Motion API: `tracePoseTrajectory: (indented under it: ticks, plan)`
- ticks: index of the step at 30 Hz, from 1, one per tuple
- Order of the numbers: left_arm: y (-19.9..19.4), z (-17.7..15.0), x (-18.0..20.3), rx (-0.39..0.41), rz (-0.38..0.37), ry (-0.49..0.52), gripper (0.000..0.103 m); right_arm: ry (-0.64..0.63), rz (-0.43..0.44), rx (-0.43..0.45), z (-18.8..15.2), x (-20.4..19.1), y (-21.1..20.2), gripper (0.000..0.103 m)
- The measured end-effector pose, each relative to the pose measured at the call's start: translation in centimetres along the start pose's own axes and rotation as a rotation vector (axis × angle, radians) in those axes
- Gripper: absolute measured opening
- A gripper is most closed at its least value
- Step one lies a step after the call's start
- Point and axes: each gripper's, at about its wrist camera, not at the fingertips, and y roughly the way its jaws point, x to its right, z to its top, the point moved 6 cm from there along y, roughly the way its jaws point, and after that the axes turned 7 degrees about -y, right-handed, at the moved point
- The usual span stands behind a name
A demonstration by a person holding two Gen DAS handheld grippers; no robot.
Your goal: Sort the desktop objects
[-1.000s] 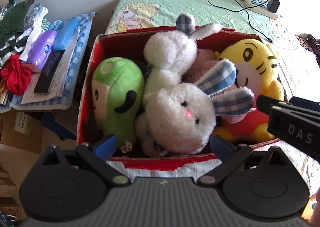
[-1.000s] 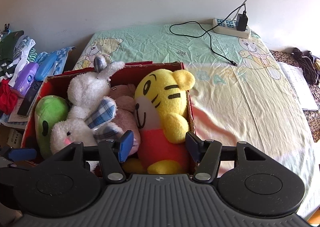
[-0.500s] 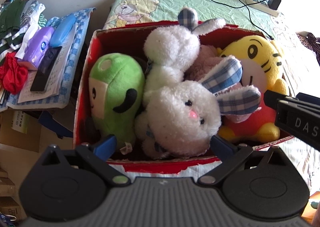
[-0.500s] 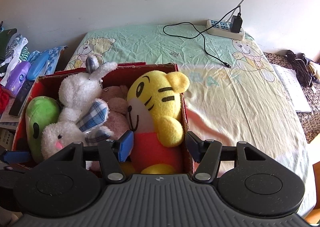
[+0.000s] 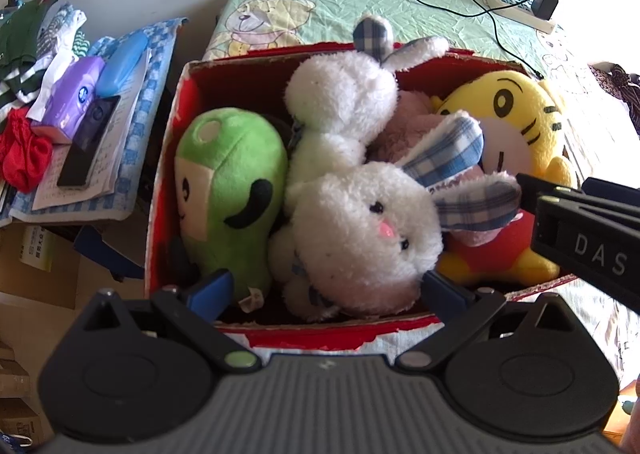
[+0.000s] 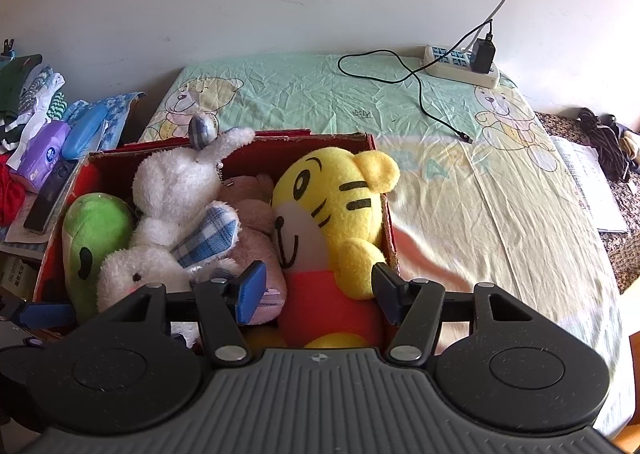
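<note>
Four plush toys, among them a white rabbit point(image 5: 360, 230) and a yellow tiger point(image 6: 332, 213), are packed in the red box point(image 5: 176, 157) on the bed point(image 6: 480, 213). Left tongs point(image 5: 324, 288) and right tongs point(image 6: 318, 290) are held spread and empty at the near rim. Step judged: selection. A descent onto one toy is called for.

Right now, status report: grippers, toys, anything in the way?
Left gripper open over white rabbit. Right gripper open over yellow tiger. Red box packed; toys crowd each other.
</note>
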Motion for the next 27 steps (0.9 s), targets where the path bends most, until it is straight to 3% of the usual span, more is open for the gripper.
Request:
tracePoseTrajectory:
  ticks: [22, 27]
  plan:
    - [0.0, 0.7, 0.6, 0.037, 0.001, 0.016, 0.101, 0.018, 0.043, 0.005, -0.1, -0.1, 0.0, 0.061]
    - [0.0, 0.6, 1.2, 0.042, -0.058, 0.030, 0.101, 0.022, 0.048, 0.006, -0.1, -0.1, 0.0, 0.061]
